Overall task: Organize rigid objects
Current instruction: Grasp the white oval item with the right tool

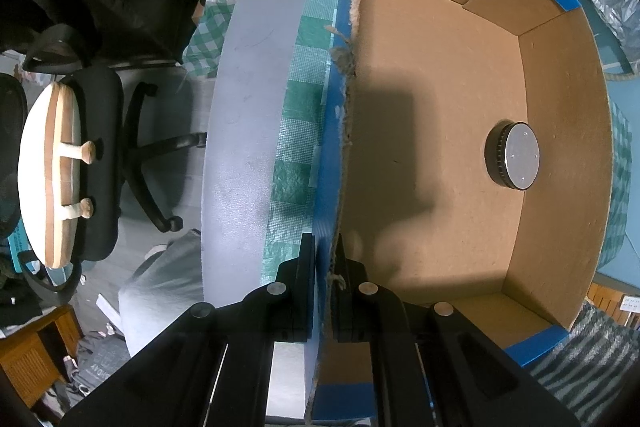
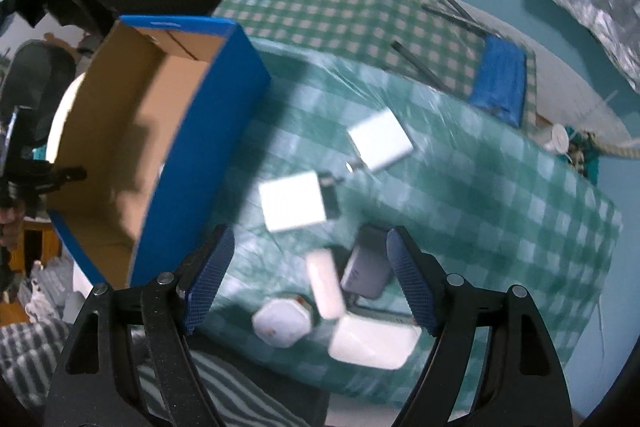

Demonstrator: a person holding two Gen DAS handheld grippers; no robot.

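Observation:
My left gripper is shut on the near wall of a blue cardboard box, one finger outside and one inside. A round black and silver disc lies inside the box by its far wall. In the right wrist view the same box stands at the left on the green checked cloth. My right gripper is open and empty above several white chargers: two square ones, and a cluster near the fingers with a long white piece, a grey-white adapter, an octagonal one and a large white block.
A green checked cloth covers the table. A blue pouch and dark sticks lie at the far side, a small white cap at the right edge. An office chair with a cushion stands left of the table.

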